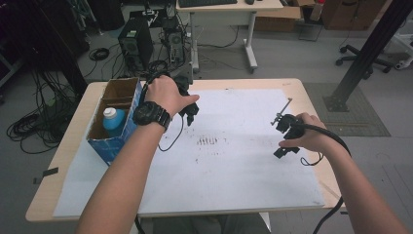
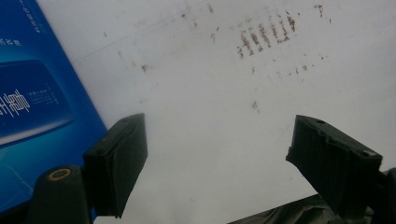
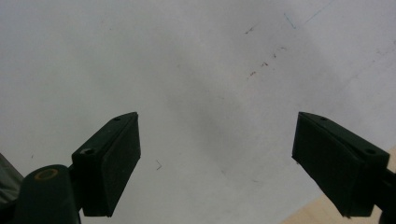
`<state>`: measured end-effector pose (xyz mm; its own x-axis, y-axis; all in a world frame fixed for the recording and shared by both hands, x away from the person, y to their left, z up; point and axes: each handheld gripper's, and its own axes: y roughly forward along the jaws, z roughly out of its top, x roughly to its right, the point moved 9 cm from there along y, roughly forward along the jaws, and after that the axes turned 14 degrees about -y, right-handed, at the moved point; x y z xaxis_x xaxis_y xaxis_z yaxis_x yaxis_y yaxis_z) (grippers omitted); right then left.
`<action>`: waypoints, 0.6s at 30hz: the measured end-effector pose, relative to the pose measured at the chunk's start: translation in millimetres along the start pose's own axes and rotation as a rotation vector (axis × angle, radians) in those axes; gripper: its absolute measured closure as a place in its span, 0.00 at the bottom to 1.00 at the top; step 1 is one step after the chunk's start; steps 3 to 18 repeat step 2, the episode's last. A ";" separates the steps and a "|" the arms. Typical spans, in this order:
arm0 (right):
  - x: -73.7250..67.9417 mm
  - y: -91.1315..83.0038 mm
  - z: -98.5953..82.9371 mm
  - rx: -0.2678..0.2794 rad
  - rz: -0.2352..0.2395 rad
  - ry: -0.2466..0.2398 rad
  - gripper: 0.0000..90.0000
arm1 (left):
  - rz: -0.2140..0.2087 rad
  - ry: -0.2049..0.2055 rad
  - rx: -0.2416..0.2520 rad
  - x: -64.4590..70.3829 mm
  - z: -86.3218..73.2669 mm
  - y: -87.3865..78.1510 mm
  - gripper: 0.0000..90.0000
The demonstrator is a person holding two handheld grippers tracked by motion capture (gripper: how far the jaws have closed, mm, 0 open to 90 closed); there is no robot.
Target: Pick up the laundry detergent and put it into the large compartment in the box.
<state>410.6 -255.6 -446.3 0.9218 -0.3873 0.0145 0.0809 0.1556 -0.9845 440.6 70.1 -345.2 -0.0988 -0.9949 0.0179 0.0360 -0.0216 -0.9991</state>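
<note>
Hovering just above the white sheet (image 1: 234, 161) that covers the tabletop (image 1: 297, 87), the left tongs (image 1: 190, 114) are held by the person's left hand (image 1: 165, 95), on whose wrist a black watch (image 1: 151, 114) is worn. In the left gripper view, these tongs (image 2: 217, 140) are seen released, the jaws spread wide with nothing between them. Just beside the left jaw, the blue wall of an open cardboard box (image 2: 32, 107) is seen, apart from it. In the high view, the box (image 1: 114, 117) lies just to the outer side of the left tongs, and a bottle with a white cap (image 1: 113, 119) is stood upright inside it. A patch of brown smudges (image 1: 208, 141) is marked on the sheet between the two tongs, nearer the left ones.

The right tongs (image 1: 287, 139) are held by the right hand (image 1: 311, 139) well apart from the left ones, near the sheet's far side edge. In the right gripper view, they (image 3: 217, 140) are likewise released and empty, pointed down at bare sheet, with a strip of wooden tabletop seen beside the right jaw.
</note>
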 end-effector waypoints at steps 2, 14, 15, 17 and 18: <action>-0.2 0.0 -0.2 0.000 0.001 0.001 0.17 | 0.000 -0.001 0.000 0.3 0.0 0.0 0.22; -0.2 0.0 -0.2 0.000 0.001 0.001 0.17 | 0.000 -0.001 0.000 0.3 0.0 0.0 0.22; -0.2 0.0 -0.2 0.000 0.001 0.001 0.17 | 0.000 -0.001 0.000 0.3 0.0 0.0 0.22; -0.2 0.0 -0.2 0.000 0.001 0.001 0.17 | 0.000 -0.001 0.000 0.3 0.0 0.0 0.22; -0.2 0.0 -0.2 0.000 0.001 0.001 0.17 | 0.000 -0.001 0.000 0.3 0.0 0.0 0.22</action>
